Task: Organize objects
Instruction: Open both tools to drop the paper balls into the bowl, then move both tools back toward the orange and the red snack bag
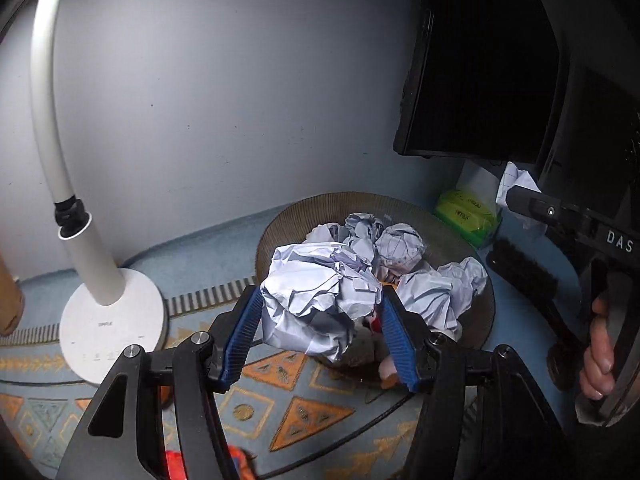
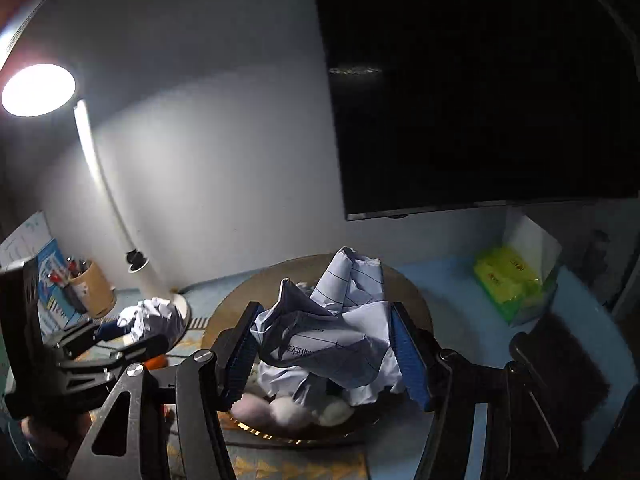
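My right gripper [image 2: 322, 350]: blue pads clamped on lined crumpled paper [image 2: 340, 332], above round basket [image 2: 224, 320]. My left gripper [image 2: 132, 334]: holds white paper ball [image 2: 154, 316]. Behind: lit desk lamp [image 2: 38, 90], pen cup [image 2: 92, 288], green tissue pack [image 2: 512, 280], dark monitor [image 2: 480, 100].

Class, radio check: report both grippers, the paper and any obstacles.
Left gripper shut on paper ball. Right gripper shut on lined paper wad. Both over basket, already holding crumpled paper. Nothing blocking.

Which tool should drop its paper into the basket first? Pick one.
Right. The right tool holds its crumpled sheet directly above the basket; the left tool holds its paper ball nearer the rim.
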{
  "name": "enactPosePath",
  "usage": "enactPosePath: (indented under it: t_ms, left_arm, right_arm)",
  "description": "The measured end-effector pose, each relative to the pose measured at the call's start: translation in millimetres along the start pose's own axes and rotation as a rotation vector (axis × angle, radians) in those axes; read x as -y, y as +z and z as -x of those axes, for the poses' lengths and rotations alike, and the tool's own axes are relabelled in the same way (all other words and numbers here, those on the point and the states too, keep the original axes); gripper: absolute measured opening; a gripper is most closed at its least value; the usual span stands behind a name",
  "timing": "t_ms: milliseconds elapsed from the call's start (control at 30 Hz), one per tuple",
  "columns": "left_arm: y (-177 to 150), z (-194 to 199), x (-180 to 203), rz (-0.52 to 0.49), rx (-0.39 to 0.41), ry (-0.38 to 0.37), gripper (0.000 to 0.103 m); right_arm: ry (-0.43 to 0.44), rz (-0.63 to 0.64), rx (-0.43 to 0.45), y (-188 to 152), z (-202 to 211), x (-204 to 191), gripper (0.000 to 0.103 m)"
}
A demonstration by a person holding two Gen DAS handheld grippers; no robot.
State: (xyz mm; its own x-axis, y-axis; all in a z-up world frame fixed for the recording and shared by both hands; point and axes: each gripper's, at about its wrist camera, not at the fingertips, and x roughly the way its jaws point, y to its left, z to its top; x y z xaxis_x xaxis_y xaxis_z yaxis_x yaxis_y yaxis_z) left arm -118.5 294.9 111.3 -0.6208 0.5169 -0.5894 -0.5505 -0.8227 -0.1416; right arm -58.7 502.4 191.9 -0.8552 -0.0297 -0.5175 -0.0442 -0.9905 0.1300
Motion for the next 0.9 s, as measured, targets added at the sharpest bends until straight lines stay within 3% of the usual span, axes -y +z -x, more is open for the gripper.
enactPosePath:
  t_ms: [100,133,200,300,500,567,667,733,800,900]
  left_arm:
    - [10.3,-20.1,11.5,-0.020,0.011,-0.013,0.060]
    - [13.4,-25.8,14.1,-0.028,0.008,-0.031,0.072]
    - [17.6,-34.6,15.7,-0.037,-0.011,-0.047,0.082]
    - [14.8,-32.3,5.8,-0.007,-0.053,-0.082,0.082]
    - [-4.9,32.8,-38.6,0.036,-0.012,-0.031,0.082]
    - [-15.2,65.7,-59.7,0.047,0.011,0.002,0.082]
    - [-29.0,111.1,-89.0,0.044,0.038,0.117,0.082]
    - [-30.4,132.2,-113.0,0.096,0.051,0.174,0.082]
    - [-35.4,153.4,-138.6,0.184,0.073,0.186,0.083]
    - [-47.7,167.2,-169.2,0.299,0.100,0.182,0.084]
  right_arm:
    - [-0.021,-0.039,-0.032,17.1,-33.8,16.7,0.062]
    - [-0.035,-0.030,-0.039,21.3,-43.4,19.5,0.065]
    - [-0.060,-0.007,-0.037,27.0,-58.6,24.3,0.080]
    - [-0.108,-0.023,-0.044,28.6,-69.1,35.6,0.082]
    - [-0.038,-0.092,-0.059,9.5,-37.6,43.1,0.082]
    - [0.004,-0.097,-0.061,0.7,-19.1,33.3,0.082]
    - [0.094,-0.070,-0.048,-10.1,15.1,7.0,0.082]
    - [0.140,-0.029,-0.025,-12.4,36.8,-18.9,0.086]
    - [0.190,0.008,-0.005,-14.8,53.1,-47.6,0.096]
    - [0.290,0.082,-0.017,-23.9,61.8,-98.6,0.097]
